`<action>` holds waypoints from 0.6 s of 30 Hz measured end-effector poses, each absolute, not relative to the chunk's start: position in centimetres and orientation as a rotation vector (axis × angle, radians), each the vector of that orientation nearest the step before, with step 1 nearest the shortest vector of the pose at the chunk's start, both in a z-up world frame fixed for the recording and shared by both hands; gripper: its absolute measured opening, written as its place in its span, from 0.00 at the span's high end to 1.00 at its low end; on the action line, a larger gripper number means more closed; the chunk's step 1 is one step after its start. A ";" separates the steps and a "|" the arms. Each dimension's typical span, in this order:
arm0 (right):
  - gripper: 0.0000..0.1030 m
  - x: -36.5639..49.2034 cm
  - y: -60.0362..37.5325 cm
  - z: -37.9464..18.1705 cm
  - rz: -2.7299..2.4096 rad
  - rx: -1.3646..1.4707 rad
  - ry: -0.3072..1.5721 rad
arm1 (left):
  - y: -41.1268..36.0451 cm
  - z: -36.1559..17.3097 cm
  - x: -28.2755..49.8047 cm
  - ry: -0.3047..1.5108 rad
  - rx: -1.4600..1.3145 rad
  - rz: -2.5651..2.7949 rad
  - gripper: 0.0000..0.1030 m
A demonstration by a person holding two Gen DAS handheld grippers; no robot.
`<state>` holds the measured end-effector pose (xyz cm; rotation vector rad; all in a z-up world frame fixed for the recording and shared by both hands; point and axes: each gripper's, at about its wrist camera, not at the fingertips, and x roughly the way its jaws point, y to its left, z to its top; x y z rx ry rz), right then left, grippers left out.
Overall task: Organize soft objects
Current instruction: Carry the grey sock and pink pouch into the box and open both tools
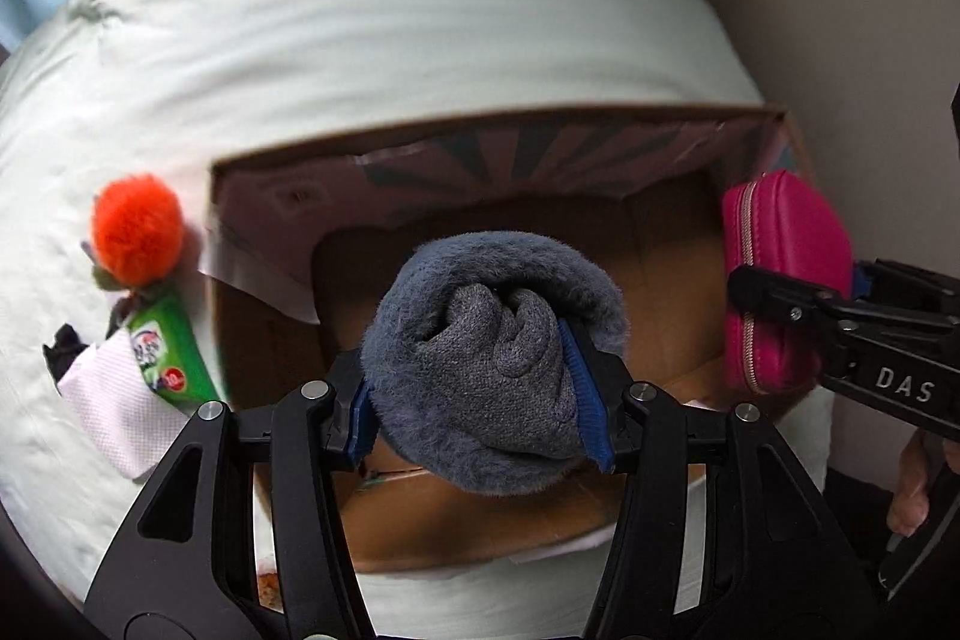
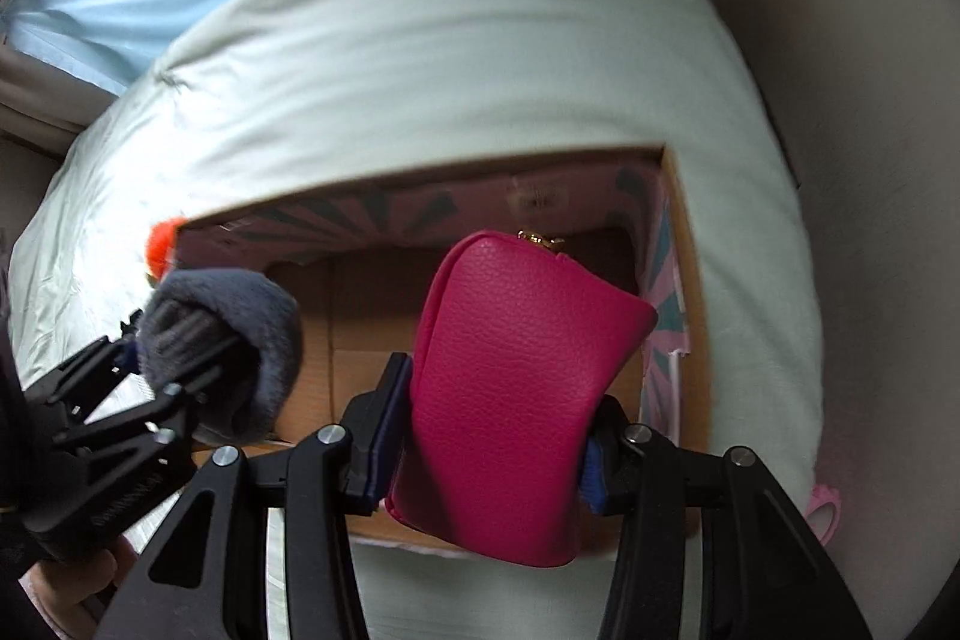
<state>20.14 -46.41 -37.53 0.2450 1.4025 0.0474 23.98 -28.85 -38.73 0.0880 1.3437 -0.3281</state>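
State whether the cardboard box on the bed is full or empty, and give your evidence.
Empty, as far as visible: the cardboard box shows bare brown floor. The grey sock bundle and pink pouch are held above it.

Grey fuzzy sock bundle (image 1: 492, 364), hot-pink pouch (image 2: 516, 400), brown box (image 1: 600, 514) with pink-and-teal striped lining, bright orange pompom (image 1: 137, 235), pale-green bedding (image 1: 390, 16).

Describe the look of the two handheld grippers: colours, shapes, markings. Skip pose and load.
Both the left gripper and the right gripper are matte black, with angular linkage arms showing triangular cut-outs and silver round pivot bolts. The fingers carry ribbed blue pads. The right gripper's side bears white "DAS" lettering. No cables or sleeves are visible; a bare hand shows at the right gripper's handle.
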 end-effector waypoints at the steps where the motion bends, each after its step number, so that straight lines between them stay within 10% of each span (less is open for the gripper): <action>1: 0.57 20.3 -46.4 -38.0 0.051 0.242 1.415 | -29.3 -39.2 24.0 1.356 0.099 -0.329 0.52; 9: 0.57 21.4 -45.8 -40.0 0.126 0.241 1.452 | -31.2 -40.5 23.6 1.370 0.208 -0.354 0.48; 11: 0.51 21.9 -45.8 -40.0 0.129 0.259 1.451 | -31.4 -39.7 23.6 1.357 0.210 -0.344 0.17; 14: 0.06 22.4 -46.1 -40.0 0.127 0.295 1.433 | -31.1 -38.3 23.2 1.312 0.233 -0.333 0.00; 18: 0.00 22.5 -45.9 -39.6 0.113 0.309 1.424 | -31.1 -37.8 23.0 1.338 0.258 -0.317 0.00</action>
